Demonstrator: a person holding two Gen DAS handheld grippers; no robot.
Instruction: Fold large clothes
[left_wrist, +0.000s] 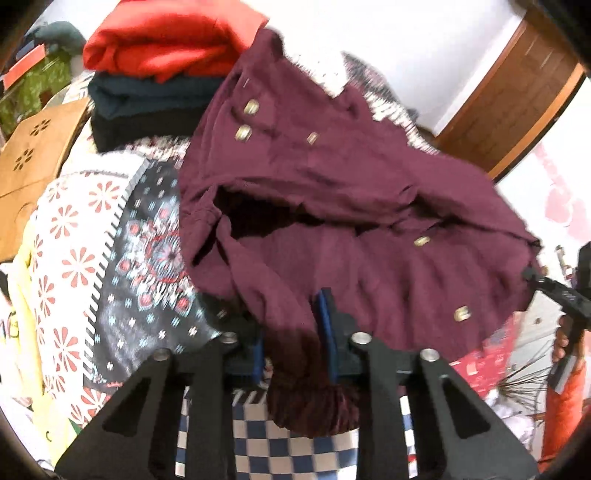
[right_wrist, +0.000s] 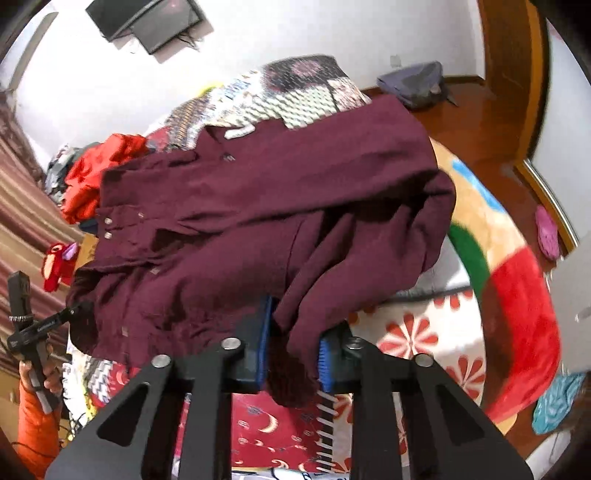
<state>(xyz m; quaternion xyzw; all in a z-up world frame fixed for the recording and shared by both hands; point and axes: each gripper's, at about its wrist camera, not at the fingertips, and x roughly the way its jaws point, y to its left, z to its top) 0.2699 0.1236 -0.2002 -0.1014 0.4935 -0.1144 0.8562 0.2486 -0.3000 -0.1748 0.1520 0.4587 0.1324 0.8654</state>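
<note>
A maroon button-up jacket (left_wrist: 332, 206) with brass buttons hangs lifted above the bed, held at two places. My left gripper (left_wrist: 293, 332) is shut on the jacket's lower edge, a ribbed cuff drooping between its blue pads. My right gripper (right_wrist: 291, 332) is shut on another part of the same jacket (right_wrist: 266, 206), fabric bunched between its blue pads. The right gripper also shows at the right edge of the left wrist view (left_wrist: 554, 291), and the left gripper at the left edge of the right wrist view (right_wrist: 40, 328).
A stack of folded clothes, red on top (left_wrist: 162, 37), then navy and black, stands on the bed behind the jacket. A patterned bedspread (left_wrist: 74, 236) lies below. A brown cardboard piece (left_wrist: 33, 147) lies left. A colourful rug (right_wrist: 517, 295) and wooden floor (right_wrist: 472, 125) are beside the bed.
</note>
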